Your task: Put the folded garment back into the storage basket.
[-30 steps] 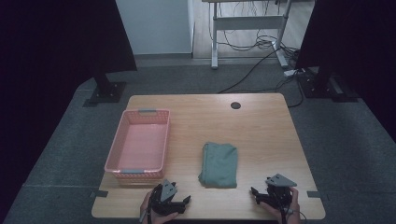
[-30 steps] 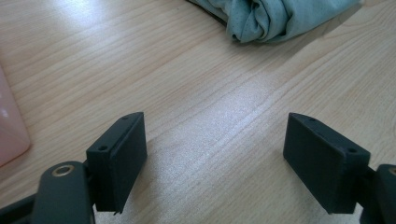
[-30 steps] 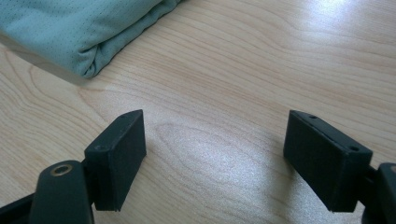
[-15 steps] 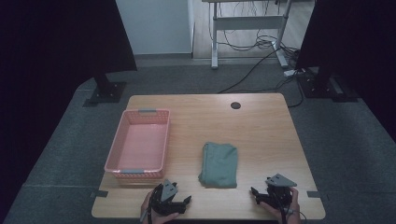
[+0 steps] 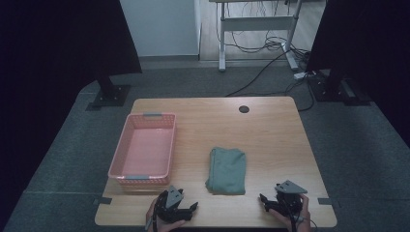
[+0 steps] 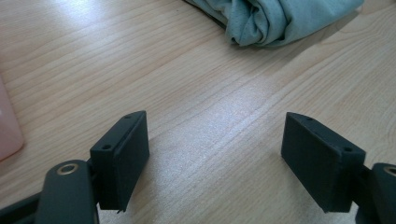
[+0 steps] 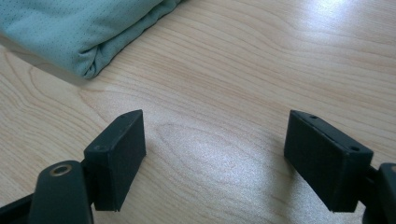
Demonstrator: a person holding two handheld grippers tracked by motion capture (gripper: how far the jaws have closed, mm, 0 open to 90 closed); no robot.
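A folded grey-green cloth [image 5: 226,170] lies flat on the wooden table [image 5: 270,140], a little right of centre. A pink plastic basket [image 5: 145,147] stands to its left, with nothing in it. My left gripper [image 5: 189,209] rests open near the table's front edge, just below the basket's near corner. My right gripper [image 5: 265,203] rests open near the front edge, right of the cloth. In the left gripper view the cloth [image 6: 275,18] lies ahead of the wide-apart jaws of that gripper [image 6: 215,158]. In the right gripper view the cloth [image 7: 79,32] lies ahead to the left of that gripper [image 7: 215,158].
A round cable hole [image 5: 244,109] sits near the table's far edge. Beyond the table are a desk frame [image 5: 256,29] with loose cables [image 5: 270,46] on the floor and dark screen stands [image 5: 109,94] at both sides.
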